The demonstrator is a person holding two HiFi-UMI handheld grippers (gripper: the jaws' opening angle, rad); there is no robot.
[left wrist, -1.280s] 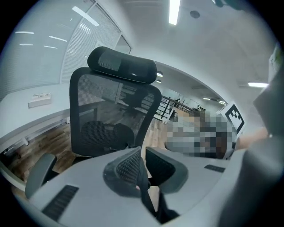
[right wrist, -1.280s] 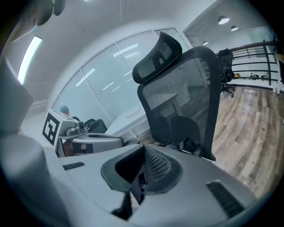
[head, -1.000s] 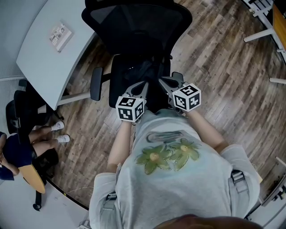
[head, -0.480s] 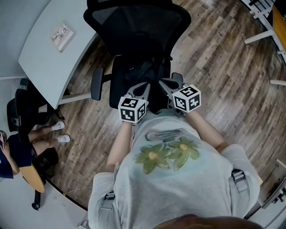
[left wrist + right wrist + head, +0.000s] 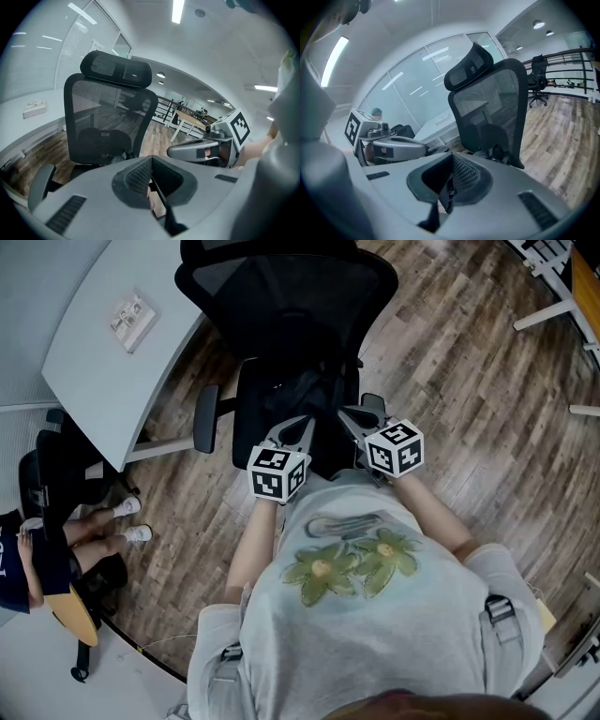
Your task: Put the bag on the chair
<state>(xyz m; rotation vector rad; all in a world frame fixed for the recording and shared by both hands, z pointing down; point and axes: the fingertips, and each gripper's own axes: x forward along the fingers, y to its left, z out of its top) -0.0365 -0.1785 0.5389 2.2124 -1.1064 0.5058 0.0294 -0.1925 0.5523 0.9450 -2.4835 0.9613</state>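
floor [image 5: 469,381]: wood planks, carries everything in the head view.
table [image 5: 94,390]: pale grey with a curved edge, on the floor to the left of the chair, close to its left armrest.
chair [image 5: 281,296]: black mesh office chair with headrest and armrests, seat facing the person who holds the grippers.
person holding grippers [image 5: 356,615]: pale t-shirt with a green flower print, stands at the front edge of the seat, both forearms reaching forward.
seated person [image 5: 56,545]: at the left edge of the head view, only legs and white shoes clear.
bag [image 5: 305,390]: black and crumpled, lies on the chair seat toward its back edge, against the backrest. No jaws touch it.
left gripper [image 5: 302,421]: over the front edge of the seat, just short of the bag. In the left gripper view [image 5: 151,161] the jaws are pressed together with nothing between them.
right gripper [image 5: 345,412]: beside the left one, over the front right corner of the seat, tips angled inward. In the right gripper view [image 5: 452,161] the jaws are closed and empty.
white box [image 5: 129,321]: small and flat, on the table toward the edge that faces the chair. Can't tell what it is.
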